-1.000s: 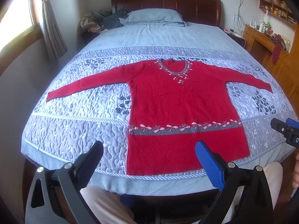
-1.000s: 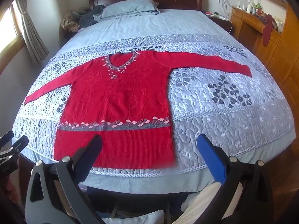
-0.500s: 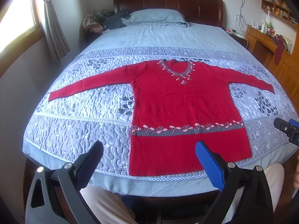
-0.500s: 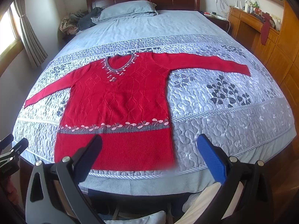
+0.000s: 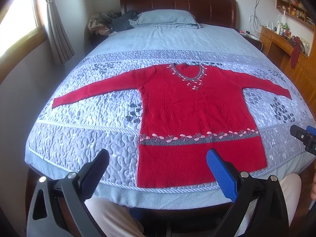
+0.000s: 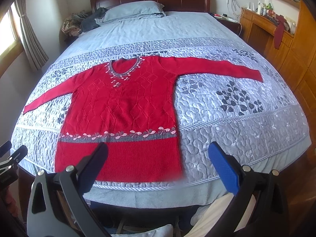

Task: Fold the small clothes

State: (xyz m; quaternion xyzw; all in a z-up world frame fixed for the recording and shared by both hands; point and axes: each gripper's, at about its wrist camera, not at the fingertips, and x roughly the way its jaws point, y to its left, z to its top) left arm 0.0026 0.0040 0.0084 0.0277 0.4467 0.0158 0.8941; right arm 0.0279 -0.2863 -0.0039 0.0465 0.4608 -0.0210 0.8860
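so far nothing is folded: the red knitted long-sleeved sweater with a grey flowered band (image 5: 197, 114) lies flat, front up, on the pale blue-grey quilted bedspread (image 5: 83, 138), hem toward the foot of the bed and neckline toward the dark wooden headboard (image 5: 177, 2). its long axis runs straight away from both tools, while the sleeves stretch out sideways. the left gripper (image 5: 158, 164) hangs above the bed's near edge with its fingers spread wide and nothing between them, lined up with the hem's left corner. the right gripper (image 6: 158, 156) is likewise spread and empty, over the hem's right corner. each sleeve cuff lies well apart from its tool, so the hem corners are probably the nearer first grab, one per hand. a light blue pillow (image 6: 134, 9) sits far off.
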